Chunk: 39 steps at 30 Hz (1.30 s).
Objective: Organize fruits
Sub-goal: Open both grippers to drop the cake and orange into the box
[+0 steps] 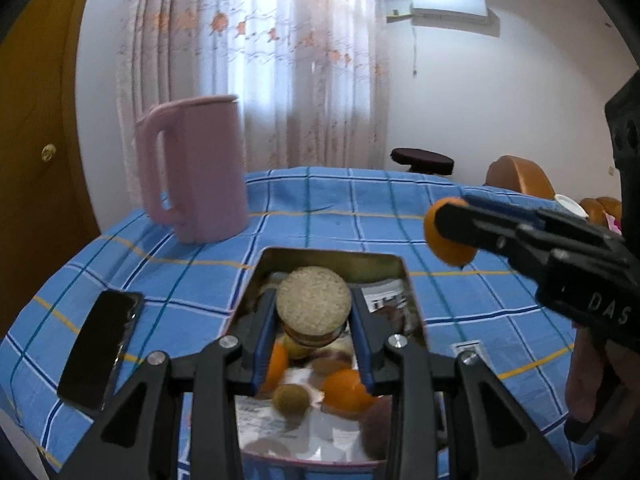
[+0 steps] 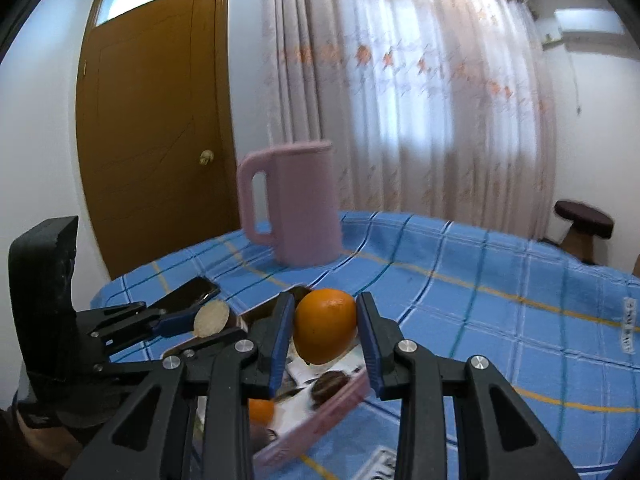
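Note:
My left gripper [image 1: 314, 312] is shut on a small jar with a cork lid [image 1: 314, 300], held above an open metal tin [image 1: 332, 256] on the blue checked tablecloth. The tin holds oranges [image 1: 346, 390], a kiwi [image 1: 291, 399] and other fruit. My right gripper [image 2: 325, 330] is shut on an orange [image 2: 325, 324], held above the tin's right edge [image 2: 320, 416]. In the left wrist view the right gripper [image 1: 450, 228] and its orange [image 1: 450, 250] show at the right. The left gripper [image 2: 200, 322] with the cork lid [image 2: 211, 318] shows in the right wrist view.
A pink pitcher [image 1: 196, 168] stands at the back left of the table [image 1: 460, 320]. A black phone [image 1: 100, 344] lies left of the tin. A dark stool [image 1: 422, 160] and brown chairs [image 1: 520, 176] stand beyond the table. A door [image 2: 152, 120] is at the left.

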Motion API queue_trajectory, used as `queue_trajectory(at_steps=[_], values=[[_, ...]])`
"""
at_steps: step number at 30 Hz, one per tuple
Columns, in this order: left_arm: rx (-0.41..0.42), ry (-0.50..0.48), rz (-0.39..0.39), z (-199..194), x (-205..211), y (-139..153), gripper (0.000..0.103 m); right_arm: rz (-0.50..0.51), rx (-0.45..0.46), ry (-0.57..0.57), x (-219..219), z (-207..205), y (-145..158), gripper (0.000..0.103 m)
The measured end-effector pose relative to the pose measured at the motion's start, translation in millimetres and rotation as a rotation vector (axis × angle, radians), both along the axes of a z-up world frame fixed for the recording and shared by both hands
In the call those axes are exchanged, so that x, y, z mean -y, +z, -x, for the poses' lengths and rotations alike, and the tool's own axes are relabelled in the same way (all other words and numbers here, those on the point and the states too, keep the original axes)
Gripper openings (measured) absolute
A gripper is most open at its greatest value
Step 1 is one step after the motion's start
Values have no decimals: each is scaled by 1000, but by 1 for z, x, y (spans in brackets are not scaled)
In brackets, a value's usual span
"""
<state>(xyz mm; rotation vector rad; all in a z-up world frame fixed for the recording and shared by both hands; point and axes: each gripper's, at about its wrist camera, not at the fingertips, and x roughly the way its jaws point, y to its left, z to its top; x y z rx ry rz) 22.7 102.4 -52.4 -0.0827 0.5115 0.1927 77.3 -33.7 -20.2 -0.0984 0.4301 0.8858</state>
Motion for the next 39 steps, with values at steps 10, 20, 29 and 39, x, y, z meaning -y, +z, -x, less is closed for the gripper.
queue_trajectory(at_steps=[10, 20, 29, 39], values=[[-59, 10, 38, 2, -18, -20, 36, 125, -94, 59, -43, 0, -37, 34], [-112, 0, 27, 0, -11, -33, 37, 199, -181, 79, -46, -7, -60, 34], [-93, 18, 7, 8, -8, -24, 57, 183, -190, 62, -35, -6, -58, 42], [-5, 34, -10, 27, -3, 1, 88, 123, -147, 8, -7, 5, -32, 65]])
